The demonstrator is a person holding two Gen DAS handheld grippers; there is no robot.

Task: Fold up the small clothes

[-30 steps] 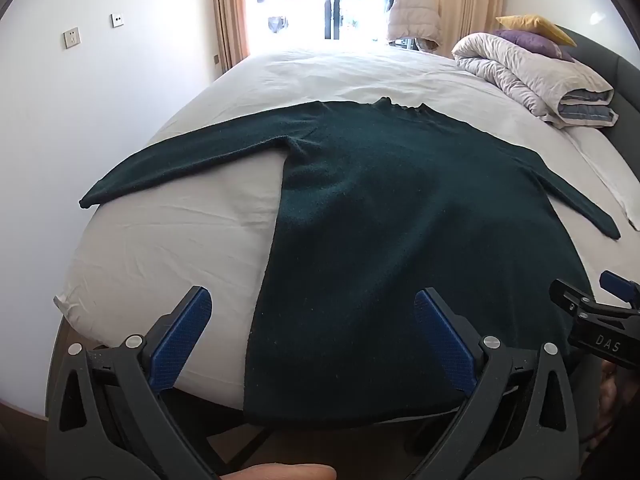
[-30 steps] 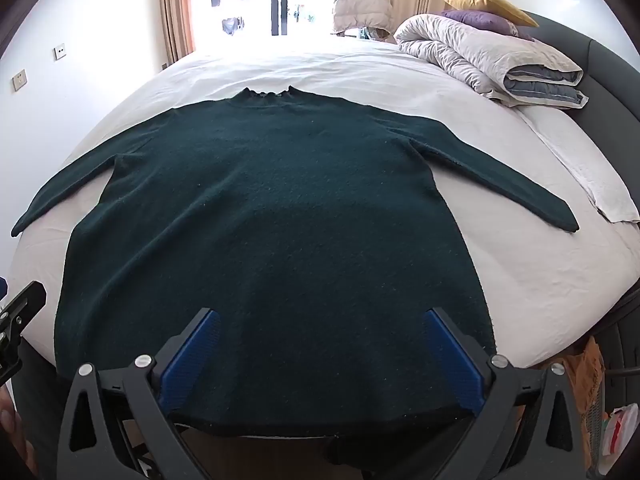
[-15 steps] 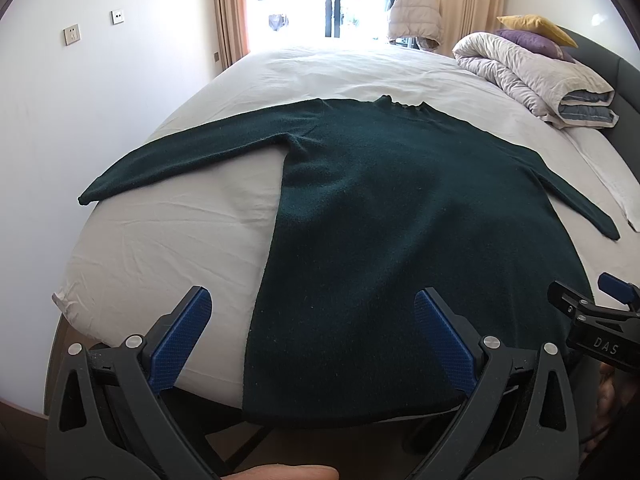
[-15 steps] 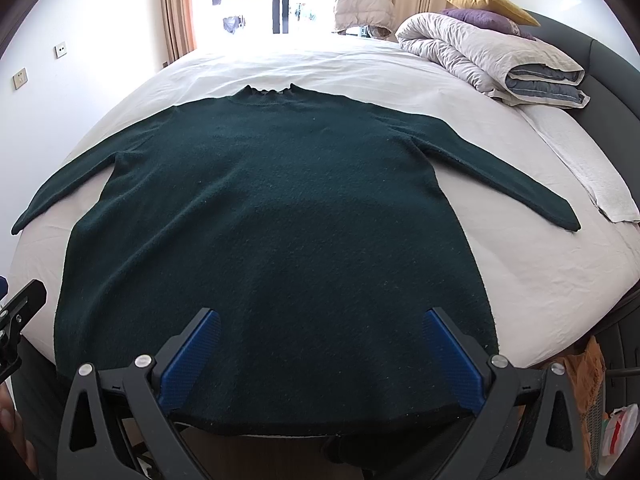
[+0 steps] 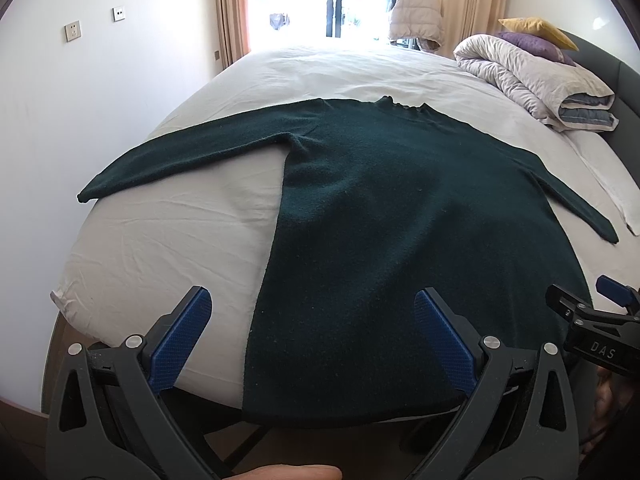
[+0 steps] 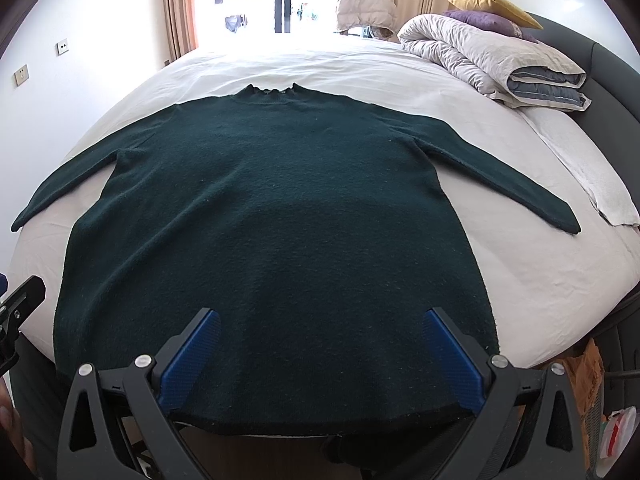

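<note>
A dark green sweater (image 5: 400, 220) lies flat on the white bed (image 5: 160, 248), front down or up I cannot tell, collar far, both sleeves spread out sideways. It also shows in the right wrist view (image 6: 276, 220). Its hem hangs over the near bed edge. My left gripper (image 5: 312, 320) is open and empty, above the hem's left part. My right gripper (image 6: 320, 340) is open and empty, above the hem's middle. The right gripper's tip shows at the left wrist view's right edge (image 5: 592, 312).
A rolled duvet (image 6: 492, 64) with purple and yellow pillows (image 6: 492, 12) lies at the bed's far right by the dark headboard (image 6: 608, 92). A folded white cloth (image 6: 592, 176) lies on the right. A wall is on the left, a window far behind.
Both grippers have shifted only slightly; the sweater has not moved.
</note>
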